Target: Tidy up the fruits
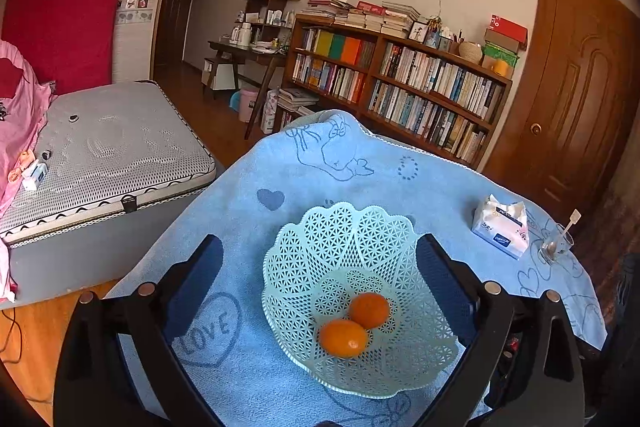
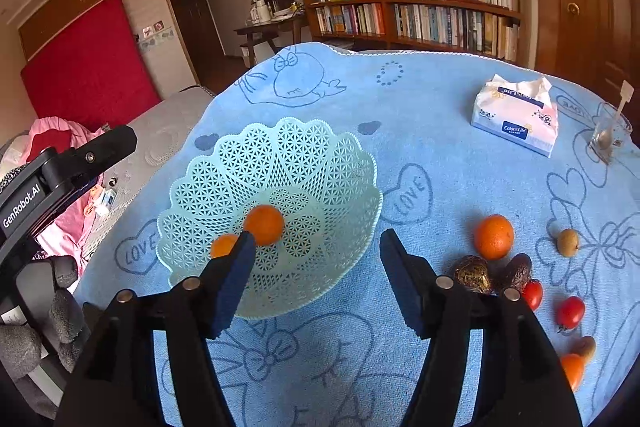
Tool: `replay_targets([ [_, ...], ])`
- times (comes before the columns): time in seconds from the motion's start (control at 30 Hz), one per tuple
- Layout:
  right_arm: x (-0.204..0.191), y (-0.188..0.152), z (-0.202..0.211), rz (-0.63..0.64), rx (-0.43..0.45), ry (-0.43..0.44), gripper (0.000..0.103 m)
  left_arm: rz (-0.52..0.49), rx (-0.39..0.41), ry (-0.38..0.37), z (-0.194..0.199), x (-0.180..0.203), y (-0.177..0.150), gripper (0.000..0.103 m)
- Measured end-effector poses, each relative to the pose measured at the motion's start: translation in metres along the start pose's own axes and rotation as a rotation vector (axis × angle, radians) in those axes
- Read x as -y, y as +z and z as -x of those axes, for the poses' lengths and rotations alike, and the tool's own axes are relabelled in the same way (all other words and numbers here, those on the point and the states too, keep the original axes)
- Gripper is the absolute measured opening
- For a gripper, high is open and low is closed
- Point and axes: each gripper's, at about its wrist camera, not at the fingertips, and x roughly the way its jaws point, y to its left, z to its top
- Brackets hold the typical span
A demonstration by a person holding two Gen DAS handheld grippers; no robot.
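Both grippers (image 1: 320,263) (image 2: 316,267) hover spread over the basket (image 2: 320,163).

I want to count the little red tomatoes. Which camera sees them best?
The right wrist view. Two red tomatoes lie on the blue cloth, right of the basket, one partly hidden behind the right gripper. The left wrist view shows no tomatoes.
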Motion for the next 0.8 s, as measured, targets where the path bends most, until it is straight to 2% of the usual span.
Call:
replay_targets([
  [0.23, 0.026, -0.011, 0.007, -0.066, -0.01, -0.031, 0.067, 0.005, -0.015, -0.001, -0.003, 0.003, -0.004, 0.099],
  [0.4, 0.052, -0.016, 0.013, -0.105, -0.016, -0.092, 0.068, -0.004, -0.033, -0.021, -0.007, 0.006, -0.007, 0.099],
  [0.8, 0.149, -0.021, 0.037, -0.307, -0.009, -0.193, 0.068, -0.049, -0.083, -0.052, -0.019, 0.026, -0.019, 0.099],
])
